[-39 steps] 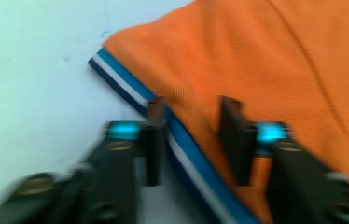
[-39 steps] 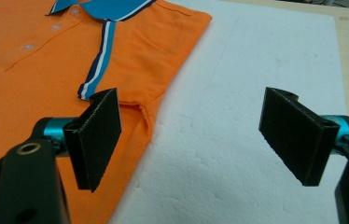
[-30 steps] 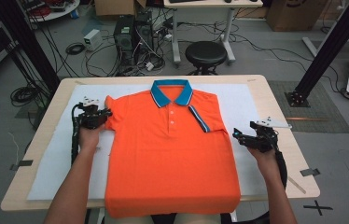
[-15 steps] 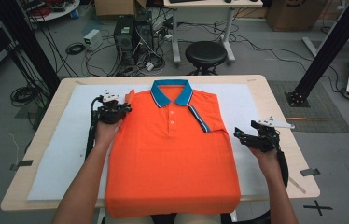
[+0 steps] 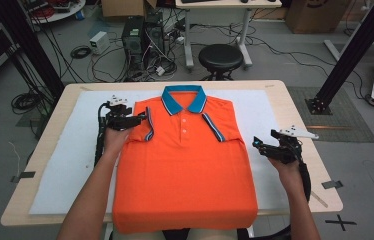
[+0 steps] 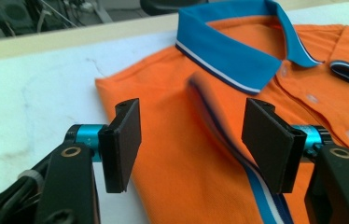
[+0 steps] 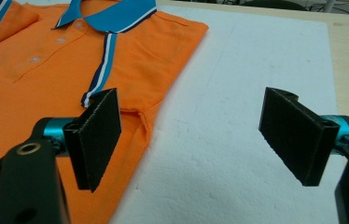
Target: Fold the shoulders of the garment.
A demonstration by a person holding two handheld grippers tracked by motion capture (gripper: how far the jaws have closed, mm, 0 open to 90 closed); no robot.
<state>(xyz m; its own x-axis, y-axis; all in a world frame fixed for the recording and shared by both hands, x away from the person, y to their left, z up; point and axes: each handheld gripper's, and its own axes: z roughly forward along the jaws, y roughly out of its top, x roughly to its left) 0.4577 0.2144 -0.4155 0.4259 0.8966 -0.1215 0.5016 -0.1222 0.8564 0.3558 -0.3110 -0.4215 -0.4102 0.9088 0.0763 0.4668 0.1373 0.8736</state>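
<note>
Now left gripper (image 5: 142, 119) over folded sleeve (image 5: 147, 131), jaws just parted.

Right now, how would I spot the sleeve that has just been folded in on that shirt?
Find the white mat on the wooden table; an orange polo shirt lies on it. Left of its blue collar, beside the left gripper, a folded-in sleeve rests on the chest. Its striped blue cuff sets it apart from the plain orange around it.

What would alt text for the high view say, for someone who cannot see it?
An orange polo shirt with a blue collar lies flat on a white sheet over a wooden table, both sleeves folded inward. The open left gripper hovers at its shoulder; the open right gripper waits beside it.
</note>
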